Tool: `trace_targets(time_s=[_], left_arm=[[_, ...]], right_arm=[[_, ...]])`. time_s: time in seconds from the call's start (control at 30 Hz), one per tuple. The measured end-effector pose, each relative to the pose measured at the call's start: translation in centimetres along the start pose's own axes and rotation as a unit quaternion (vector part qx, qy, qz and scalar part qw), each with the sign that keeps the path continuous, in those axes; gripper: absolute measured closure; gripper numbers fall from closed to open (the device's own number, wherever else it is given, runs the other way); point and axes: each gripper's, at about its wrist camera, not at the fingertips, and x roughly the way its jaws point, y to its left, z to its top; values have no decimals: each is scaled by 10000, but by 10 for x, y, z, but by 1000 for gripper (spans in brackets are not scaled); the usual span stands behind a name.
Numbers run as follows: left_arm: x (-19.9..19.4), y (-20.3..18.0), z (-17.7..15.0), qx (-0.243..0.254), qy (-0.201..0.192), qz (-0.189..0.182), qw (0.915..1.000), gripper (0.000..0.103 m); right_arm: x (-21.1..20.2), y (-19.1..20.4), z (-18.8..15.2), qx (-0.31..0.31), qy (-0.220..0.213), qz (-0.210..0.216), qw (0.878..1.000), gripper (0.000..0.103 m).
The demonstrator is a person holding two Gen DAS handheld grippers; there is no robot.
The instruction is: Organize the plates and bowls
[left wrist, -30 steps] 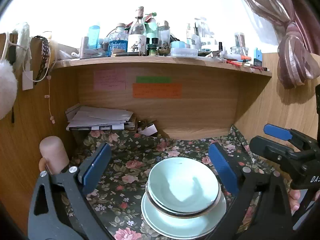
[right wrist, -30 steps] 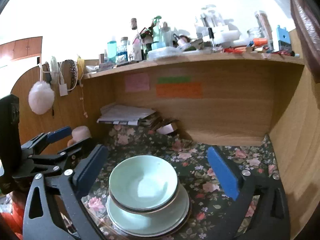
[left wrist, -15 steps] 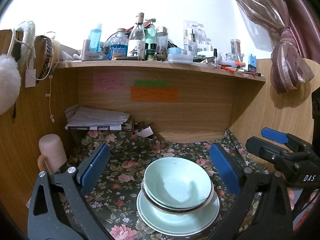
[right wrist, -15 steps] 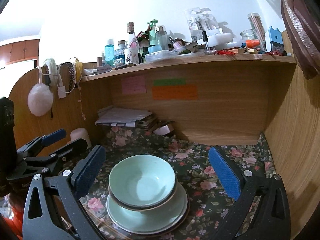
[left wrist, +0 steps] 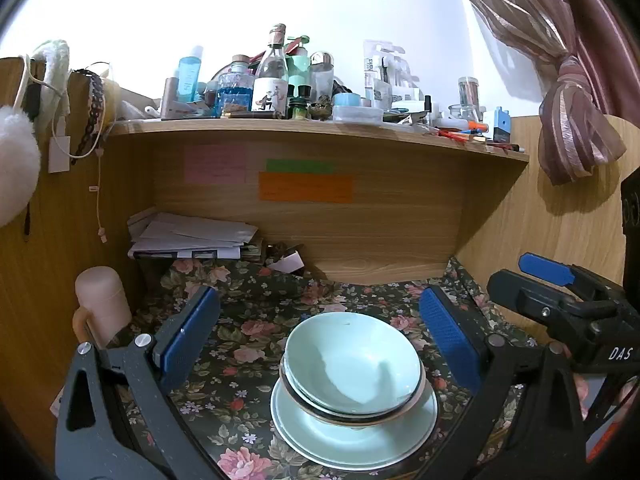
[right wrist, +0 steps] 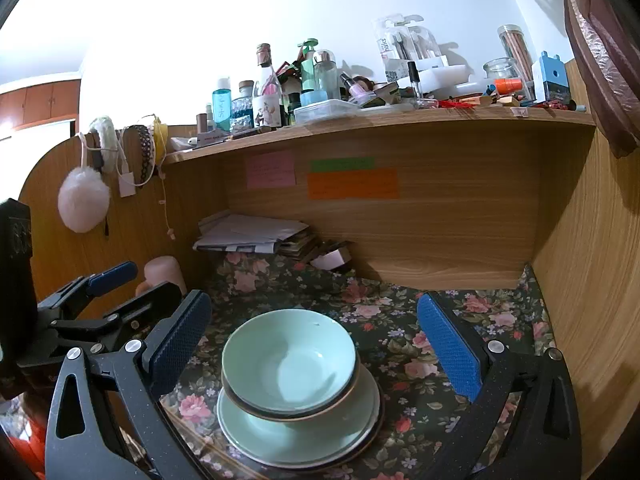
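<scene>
Pale green bowls (left wrist: 352, 364) sit nested on a stack of plates (left wrist: 354, 436) on the flowered cloth (left wrist: 248, 320), under the wooden shelf (left wrist: 320, 128). My left gripper (left wrist: 320, 336) and right gripper (right wrist: 316, 340) both hover spread wide, holding nothing, the dishes between their blue pads (right wrist: 448, 344).
</scene>
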Motion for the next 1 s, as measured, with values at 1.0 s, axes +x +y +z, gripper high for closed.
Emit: trace_targets(time_s=[1.0], left_arm=[[0,-1,0,-32,-19,-10,10000,1]], right_arm=[[0,4,1,-5,-6,-21,10000,0]])
